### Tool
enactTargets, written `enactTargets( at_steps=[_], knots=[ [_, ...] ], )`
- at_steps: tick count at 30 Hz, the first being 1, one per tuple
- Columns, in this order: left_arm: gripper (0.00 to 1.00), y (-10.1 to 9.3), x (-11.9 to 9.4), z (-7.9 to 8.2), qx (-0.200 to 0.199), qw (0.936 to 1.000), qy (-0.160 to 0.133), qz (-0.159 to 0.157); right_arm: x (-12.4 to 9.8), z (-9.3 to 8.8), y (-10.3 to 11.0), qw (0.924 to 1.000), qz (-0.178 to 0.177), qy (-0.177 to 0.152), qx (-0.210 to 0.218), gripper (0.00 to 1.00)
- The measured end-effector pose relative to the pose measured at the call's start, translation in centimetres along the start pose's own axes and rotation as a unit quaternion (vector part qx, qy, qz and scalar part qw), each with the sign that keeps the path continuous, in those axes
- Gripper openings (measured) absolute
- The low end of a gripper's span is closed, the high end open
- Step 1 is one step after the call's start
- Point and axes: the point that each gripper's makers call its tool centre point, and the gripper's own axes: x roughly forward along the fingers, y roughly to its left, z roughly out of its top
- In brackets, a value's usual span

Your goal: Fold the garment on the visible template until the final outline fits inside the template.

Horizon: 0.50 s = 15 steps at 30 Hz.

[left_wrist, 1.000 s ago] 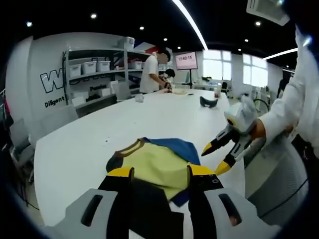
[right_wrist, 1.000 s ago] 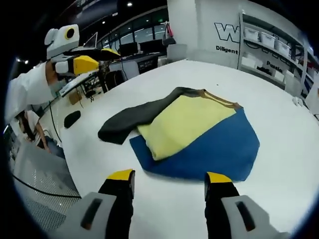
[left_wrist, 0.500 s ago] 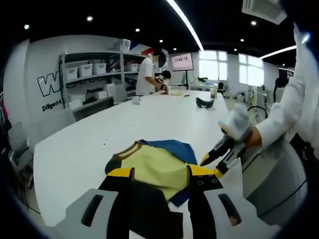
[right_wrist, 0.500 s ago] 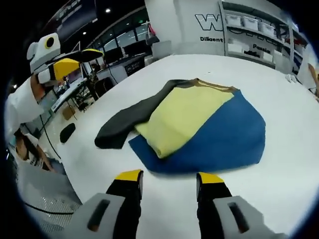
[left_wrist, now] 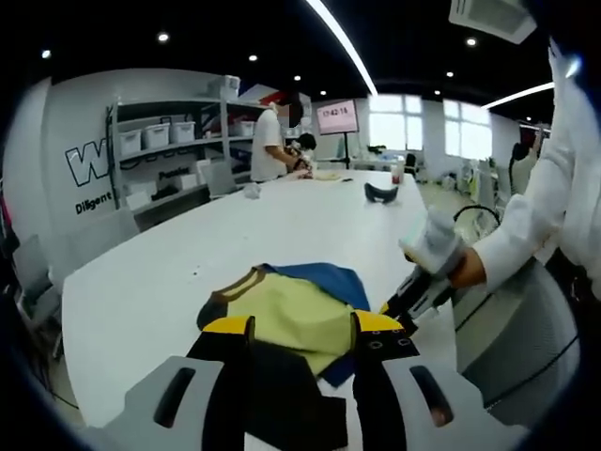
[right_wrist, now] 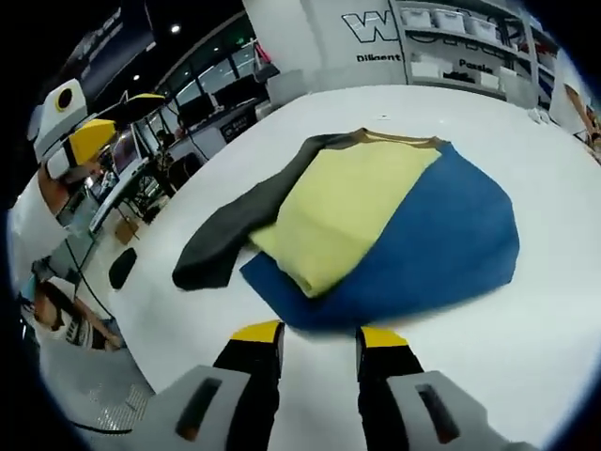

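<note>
left gripper view: a long white table [left_wrist: 282, 216] runs toward shelves [left_wrist: 178, 141] and a standing person [left_wrist: 272, 141]. the garment [left_wrist: 291, 315] lies near the table's near corner, its dark sleeve between the parted left gripper [left_wrist: 299, 327] jaws. the right gripper [left_wrist: 406, 303] reaches in beside it, jaws nearly together.

right gripper view: the garment [right_wrist: 366, 225], yellow over blue, sleeve stretched left, has bare table [right_wrist: 526, 319] all round. the right gripper [right_wrist: 317, 334] hangs just short of the blue edge, jaws narrowly parted.
</note>
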Motion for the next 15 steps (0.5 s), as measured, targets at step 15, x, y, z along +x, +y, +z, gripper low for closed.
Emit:
enactTargets(
  at_steps=[15],
  knots=[
    [0.36, -0.1, -0.2, 0.0, 0.005, 1.0, 0.001, 0.006, 0.4, 0.3, -1.1, 0.9995, -0.019, 0.023, -0.012, 0.0]
  ],
)
